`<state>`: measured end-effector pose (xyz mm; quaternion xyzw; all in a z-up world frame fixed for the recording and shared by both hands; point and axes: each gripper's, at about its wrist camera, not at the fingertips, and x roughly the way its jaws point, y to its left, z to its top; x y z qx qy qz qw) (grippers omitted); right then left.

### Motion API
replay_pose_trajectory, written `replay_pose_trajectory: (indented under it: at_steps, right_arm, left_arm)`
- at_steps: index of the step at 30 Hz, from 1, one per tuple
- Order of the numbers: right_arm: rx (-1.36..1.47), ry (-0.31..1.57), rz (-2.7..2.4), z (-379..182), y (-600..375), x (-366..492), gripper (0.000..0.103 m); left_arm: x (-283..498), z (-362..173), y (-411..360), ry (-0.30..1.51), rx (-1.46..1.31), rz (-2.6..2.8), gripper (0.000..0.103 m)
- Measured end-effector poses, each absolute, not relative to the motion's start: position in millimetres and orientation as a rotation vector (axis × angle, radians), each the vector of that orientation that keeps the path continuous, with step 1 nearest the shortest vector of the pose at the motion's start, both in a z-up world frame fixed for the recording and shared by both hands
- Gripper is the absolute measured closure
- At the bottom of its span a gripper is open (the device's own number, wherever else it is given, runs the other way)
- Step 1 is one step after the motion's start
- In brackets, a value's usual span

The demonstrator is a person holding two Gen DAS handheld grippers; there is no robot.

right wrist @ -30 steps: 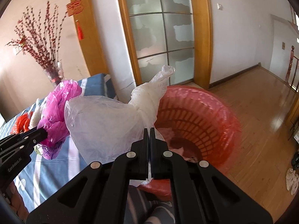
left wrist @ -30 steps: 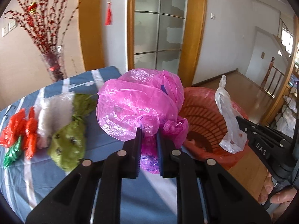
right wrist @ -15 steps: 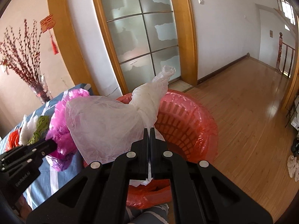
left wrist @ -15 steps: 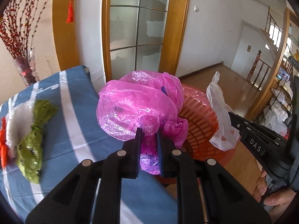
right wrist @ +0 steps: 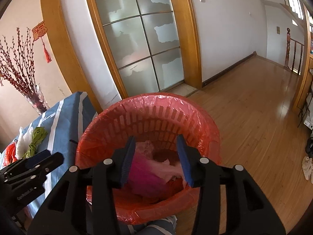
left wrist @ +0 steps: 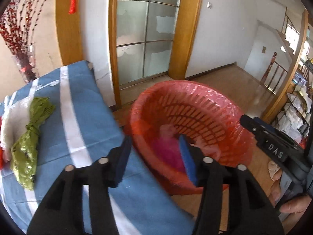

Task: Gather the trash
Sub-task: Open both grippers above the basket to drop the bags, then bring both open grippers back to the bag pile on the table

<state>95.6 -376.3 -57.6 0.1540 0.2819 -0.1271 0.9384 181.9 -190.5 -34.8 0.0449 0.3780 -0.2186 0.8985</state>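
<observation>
Item: trash collection, release step.

Tabletop (left wrist: 93, 117), blue-striped, left of the left hand-held gripper (left wrist: 154, 156): remaining trash, an orange-red bag (right wrist: 10, 152) at the far edge, then a white bag (left wrist: 11, 121), then a green knotted bag (left wrist: 29, 143). The green bag's long axis runs from near-left to far-right, knot at mid-length, loose end pointing away toward the wall.

Left hand-held gripper: released, jaws just opened, nothing between them.

Red basket (left wrist: 195, 90), red-lined, ahead of and below both grippers: holds the pink bag (right wrist: 144, 174) and pale plastic bag (right wrist: 166, 168), crumpled, no clear axis.

Right hand-held gripper (right wrist: 156, 156): released, jaws just opened, empty, over the basket.

Next move, as judged: swing left to the tabletop and close across the green bag's knot.
</observation>
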Motion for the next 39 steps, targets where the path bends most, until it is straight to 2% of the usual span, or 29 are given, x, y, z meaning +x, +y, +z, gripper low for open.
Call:
replay_pose_trajectory:
  at_steps: [2, 6, 8, 10, 28, 39]
  right_arm:
    - [0.313, 0.579, -0.272, -58, -376, 94, 0.051]
    - [0.279, 0.582, -0.279, -56, -368, 94, 0.05]
    - [0.252, 0.586, -0.278, -53, -360, 94, 0.046]
    - [0.238, 0.578, -0.267, -51, -354, 94, 0.043]
    - [0.095, 0.568, -0.018, -25, -227, 121, 0.043]
    - [0.063, 0.649, 0.154, -34, -124, 165, 0.043]
  left_arm:
    - [182, -32, -180, 0.776, 0.093, -0.426, 0.043]
    - [175, -27, -161, 0.753, 0.091, -0.367, 0.032]
    - [171, -24, -149, 0.735, 0.096, -0.331, 0.029]
    - [166, -22, -135, 0.719, 0.108, -0.294, 0.029]
    - [150, -17, 30, 0.685, 0.019, 0.046, 0.022]
    - [143, -18, 94, 0.656, 0.02, 0.148, 0.016]
